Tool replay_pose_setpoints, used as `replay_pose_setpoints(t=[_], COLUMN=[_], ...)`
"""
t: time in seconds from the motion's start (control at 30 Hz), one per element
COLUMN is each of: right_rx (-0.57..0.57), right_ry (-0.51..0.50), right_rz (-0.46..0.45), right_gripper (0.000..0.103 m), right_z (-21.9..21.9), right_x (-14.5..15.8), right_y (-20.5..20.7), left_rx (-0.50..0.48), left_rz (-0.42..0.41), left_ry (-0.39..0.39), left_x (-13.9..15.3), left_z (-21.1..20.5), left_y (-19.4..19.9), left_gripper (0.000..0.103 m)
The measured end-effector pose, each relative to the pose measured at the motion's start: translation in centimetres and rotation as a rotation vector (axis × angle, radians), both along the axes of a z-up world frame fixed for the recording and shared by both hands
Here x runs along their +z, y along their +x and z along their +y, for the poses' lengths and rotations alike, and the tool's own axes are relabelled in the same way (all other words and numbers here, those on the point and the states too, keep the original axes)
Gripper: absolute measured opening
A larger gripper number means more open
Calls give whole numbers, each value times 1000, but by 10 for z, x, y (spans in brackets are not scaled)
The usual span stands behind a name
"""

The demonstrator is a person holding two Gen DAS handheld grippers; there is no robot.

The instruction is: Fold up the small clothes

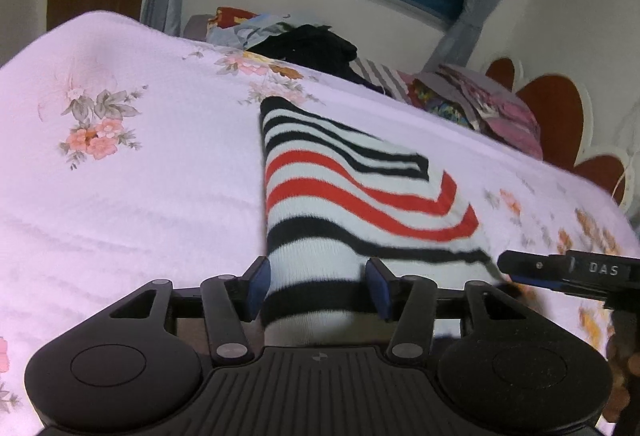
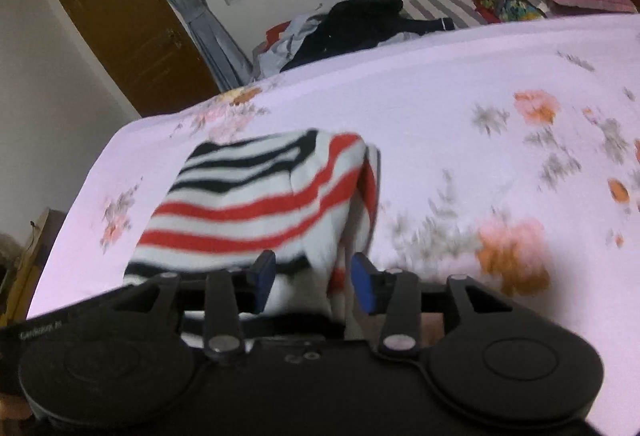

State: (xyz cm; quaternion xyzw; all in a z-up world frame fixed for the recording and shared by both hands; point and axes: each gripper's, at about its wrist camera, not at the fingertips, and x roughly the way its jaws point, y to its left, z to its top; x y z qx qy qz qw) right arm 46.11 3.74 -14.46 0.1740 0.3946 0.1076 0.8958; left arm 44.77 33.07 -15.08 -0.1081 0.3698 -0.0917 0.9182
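- Striped garment (image 1: 360, 192) (white with black and red bands) lies on the bed (image 1: 140, 196), its near end lifted off the floral sheet and partly doubled over.
- Left hand-held gripper (image 1: 318, 286): blue pads (image 1: 258, 286) sit either side of the near hem with cloth filling the gap; looks clamped on the garment.
- Right hand-held gripper (image 2: 314, 282): cloth bunched between the jaws, but there's a gap at the right pad and motion blur; can't tell if it's pinching.
- Risk: if the right side isn't holding, that corner drops mid-fold and the fold goes skewed.
- Risk: uneven pull between the grippers drags the far end across the sheet and wrinkles the stripes.
- Clothes pile (image 2: 360, 20) sits well apart at the far edge.
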Motion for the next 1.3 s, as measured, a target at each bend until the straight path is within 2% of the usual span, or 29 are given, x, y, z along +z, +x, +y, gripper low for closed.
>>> replay_pose_setpoints(t=[0.13,0.27,0.33,0.47,0.53,0.63,0.7,0.73,0.77,0.83,0.9,0.93,0.97,1.1,1.13,1.17,1.23,1.3], right_rx=[-6,-23,-39,-53,-51,-94,-77,-76,-90,-102,-101,-103,-105,-121,-123,-125,-124,-114], right_ry=[14,-27,-16,-9,-36,19,-33,-45,-29,-11,-37,-34,-25,6,1,-17,-76,-139], right_rz=[37,54,59,53,66,98,81,84,97,107,97,89,79,35,13,-11,-34,-29], right_gripper=[40,38,39,38,38,41,41,44,49,50,50,51,52,52,54,58,63,63], right_z=[0,3,2,6,9,2,8,8,5,3,6,6,6,4,5,7,12,17], right_x=[-13,-25,-28,-21,-28,-37,-34,-36,-39,-39,-35,-33,-29,-10,-4,3,11,11], right_y=[-12,-13,-13,-23,-28,-30,-32,-32,-31,-32,-34,-36,-38,-44,-44,-43,-37,-27], left_rx=[-3,-15,-22,-14,-19,-19,-23,-26,-30,-31,-34,-26,-22,-52,-52,-45,-34,-21], left_rz=[2,-5,-7,12,20,14,16,17,17,17,2,-1,0,-8,-7,-6,-11,-1], left_ry=[17,46,64,52,55,60,61,60,63,64,70,70,67,79,78,77,77,97], left_x=[-3,-5,-5,-6,-10,-11,-9,-8,-7,-4,1,4,7,16,18,20,22,23], left_z=[0,-4,-5,-3,-4,-5,-4,-4,-4,-5,-5,-5,-5,-10,-10,-10,-11,-14], left_y=[-4,-9,-11,-20,-22,-23,-22,-22,-22,-23,-24,-24,-25,-26,-26,-27,-29,-28], left_gripper=[51,51,51,51,52,52,52,52,52,52,63,79,87,91,98,103,103,103])
